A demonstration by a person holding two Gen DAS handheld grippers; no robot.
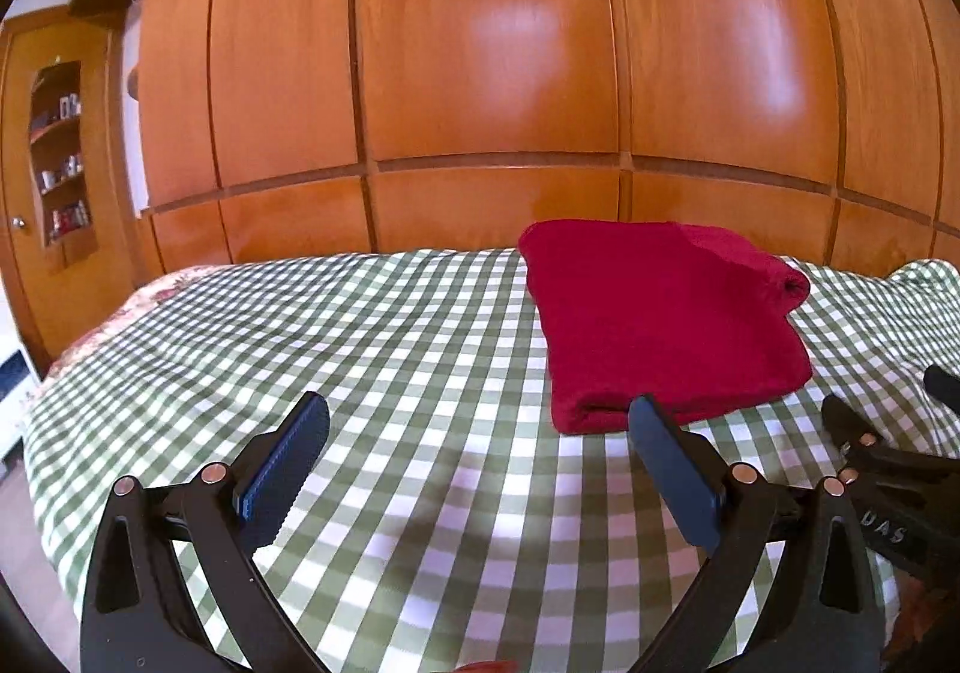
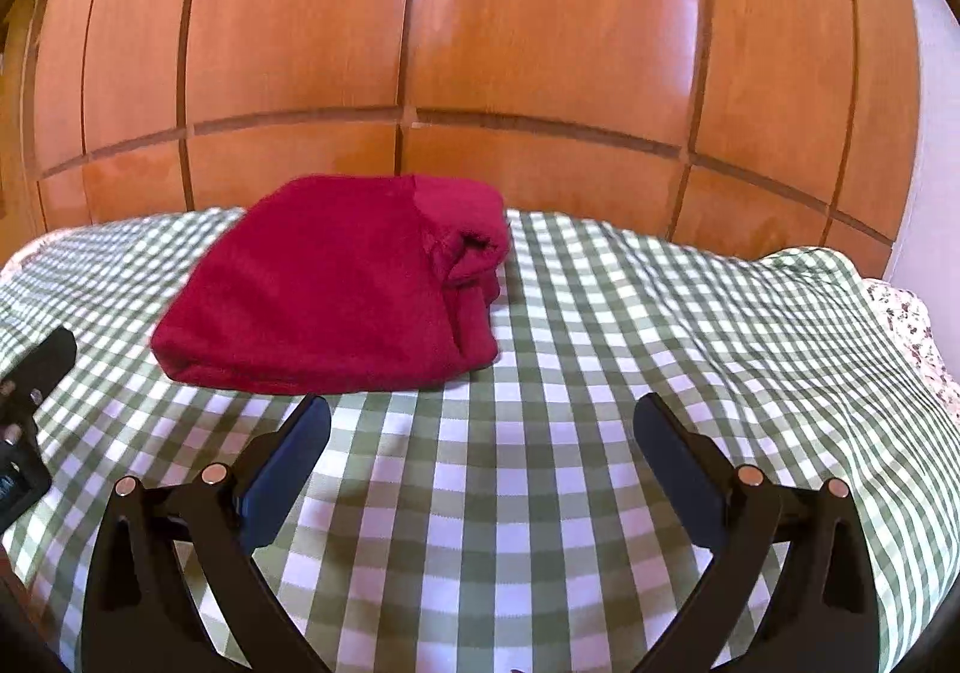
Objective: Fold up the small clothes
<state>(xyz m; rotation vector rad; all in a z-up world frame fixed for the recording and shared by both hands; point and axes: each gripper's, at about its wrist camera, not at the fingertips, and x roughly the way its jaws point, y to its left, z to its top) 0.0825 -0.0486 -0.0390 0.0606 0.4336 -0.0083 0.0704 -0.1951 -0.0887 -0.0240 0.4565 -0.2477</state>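
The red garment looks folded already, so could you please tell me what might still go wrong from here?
1. The red garment has a loose rolled end at its right side; a nudge there might undo the fold.
2. The left tongs hang open with one finger close to the near edge, so a forward move might snag it.
3. The checked cover is wrinkled and soft; dragging across it could shift the pile. The right tongs are open and apart from it.
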